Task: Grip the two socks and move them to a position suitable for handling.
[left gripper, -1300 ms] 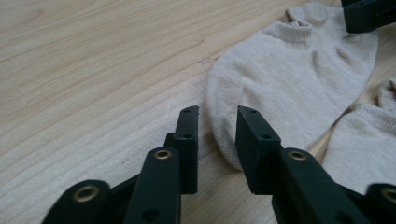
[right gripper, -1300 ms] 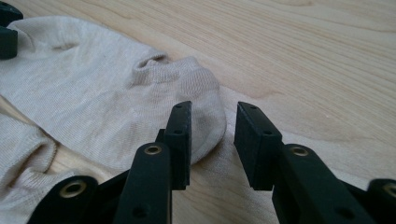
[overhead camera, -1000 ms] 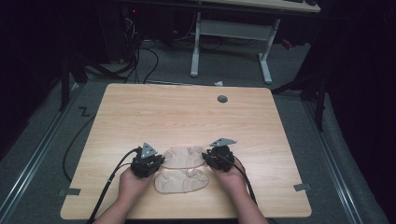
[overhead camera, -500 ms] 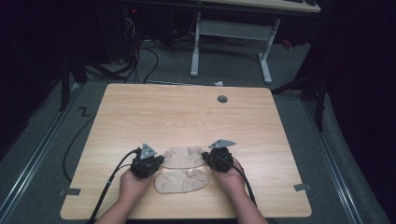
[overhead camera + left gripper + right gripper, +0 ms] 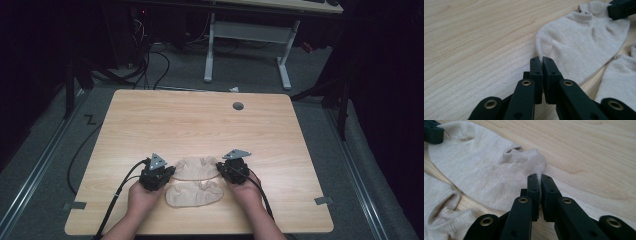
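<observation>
We note two beige ankle socks lying flat on the wooden surface [image 5: 200,120], near its front edge, between the person's two hands. The far sock [image 5: 196,167] lies lengthwise across the surface, and the near sock [image 5: 194,194] sits just in front of it, their edges touching or nearly so. The left gripper [image 5: 167,172] is at the toe end of the far sock; in the left gripper view its jaws are pressed together with the sock's rounded edge [image 5: 544,53] caught at their tips, so we read it as pinching the far sock. The right gripper [image 5: 222,170] is at the cuff end of the same sock; in the right gripper view its jaws are pinched on a fold of the ribbed cuff [image 5: 534,157], with fabric visible in the narrow slit between them. The sock lies slack between the two grips. Part of the near sock shows at the lower left of the right gripper view [image 5: 441,207] and at the lower right of the left gripper view [image 5: 619,80]. A small round grey grommet [image 5: 238,106] sits near the far edge of the surface.
</observation>
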Demonstrator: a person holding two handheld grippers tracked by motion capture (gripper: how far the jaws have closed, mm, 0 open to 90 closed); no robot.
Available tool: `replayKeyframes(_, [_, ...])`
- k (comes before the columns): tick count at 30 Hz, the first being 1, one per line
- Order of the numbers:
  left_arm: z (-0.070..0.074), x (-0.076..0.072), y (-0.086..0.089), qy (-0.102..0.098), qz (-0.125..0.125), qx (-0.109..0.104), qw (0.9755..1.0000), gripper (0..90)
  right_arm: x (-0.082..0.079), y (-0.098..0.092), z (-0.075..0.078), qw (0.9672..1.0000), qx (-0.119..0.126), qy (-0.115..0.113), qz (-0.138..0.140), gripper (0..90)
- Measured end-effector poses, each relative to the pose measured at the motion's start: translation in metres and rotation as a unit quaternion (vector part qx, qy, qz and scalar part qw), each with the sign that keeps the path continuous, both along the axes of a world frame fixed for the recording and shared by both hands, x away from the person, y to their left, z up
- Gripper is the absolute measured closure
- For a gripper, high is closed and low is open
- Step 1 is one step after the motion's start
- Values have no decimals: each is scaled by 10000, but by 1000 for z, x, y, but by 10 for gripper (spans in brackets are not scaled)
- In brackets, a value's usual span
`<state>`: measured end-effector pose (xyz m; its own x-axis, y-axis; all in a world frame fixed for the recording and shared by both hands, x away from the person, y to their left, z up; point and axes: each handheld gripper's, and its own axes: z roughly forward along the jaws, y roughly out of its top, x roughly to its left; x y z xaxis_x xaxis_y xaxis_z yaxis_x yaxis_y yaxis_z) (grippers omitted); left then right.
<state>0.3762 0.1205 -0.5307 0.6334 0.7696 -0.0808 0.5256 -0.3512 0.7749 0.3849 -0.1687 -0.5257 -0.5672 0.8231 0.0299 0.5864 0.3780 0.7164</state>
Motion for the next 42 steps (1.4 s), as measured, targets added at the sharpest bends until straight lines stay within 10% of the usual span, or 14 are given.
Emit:
replayKeyframes(16, [24, -9, 8, -382, 24, -244, 9990, 872, -16, 0, 24, 9982, 58, -599, 48, 862])
replayKeyframes(42, [52, -54, 11, -662, -433, -187, 9967, 872, -64, -7, 44, 9951, 76, -928, 321, 862])
